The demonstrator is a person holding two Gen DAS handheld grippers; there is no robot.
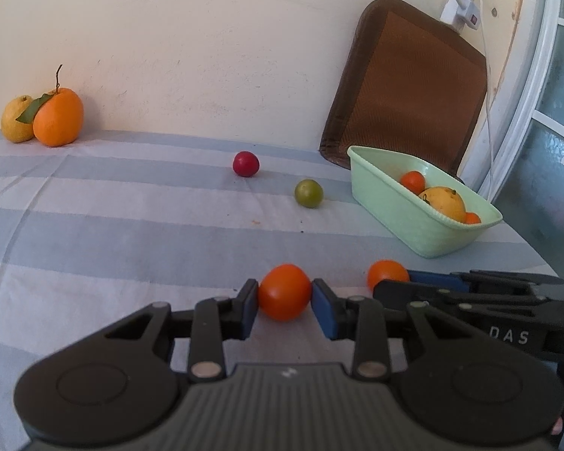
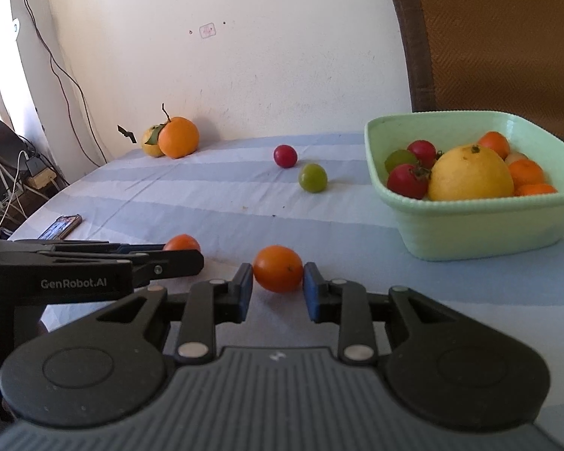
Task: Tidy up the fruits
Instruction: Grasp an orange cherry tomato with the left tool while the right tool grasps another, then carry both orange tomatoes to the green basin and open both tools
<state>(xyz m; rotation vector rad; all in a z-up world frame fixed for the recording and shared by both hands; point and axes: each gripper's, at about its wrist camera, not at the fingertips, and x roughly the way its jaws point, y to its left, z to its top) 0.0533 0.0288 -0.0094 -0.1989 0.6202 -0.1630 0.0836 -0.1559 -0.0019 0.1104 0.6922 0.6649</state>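
Two small orange fruits are sitting low on the striped surface (image 1: 94,225), side by side, and each one is lying between a pair of tongs. The left tongs (image 1: 285,302) are pressing both blue pads against the sides of the left orange fruit (image 1: 285,292), so this one is being gripped at its widest part. The right tongs (image 2: 278,285) are standing around the right orange fruit (image 2: 278,268); the left pad is touching it, but beside the right pad I am seeing a thin gap, so I am judging that they are not really holding it now.

The green basket (image 2: 470,233) is waiting near, to the right, already carrying a big yellow citrus, some red tomatoes and several small orange ones. A red fruit (image 2: 285,156) and a green fruit (image 2: 312,177) are lying apart in the middle of the surface, and a large orange (image 2: 178,137) with a leaf is leaning on a lemon by the wall.

These little fruits are looking light, round and smooth, probably with a thin skin and a soft inside. I am thinking they are rolling easily and slipping out if the pads are sitting off the middle. The good place is across the equator, with gentle pressure only, because a hard squeeze is probably bruising or splitting them.
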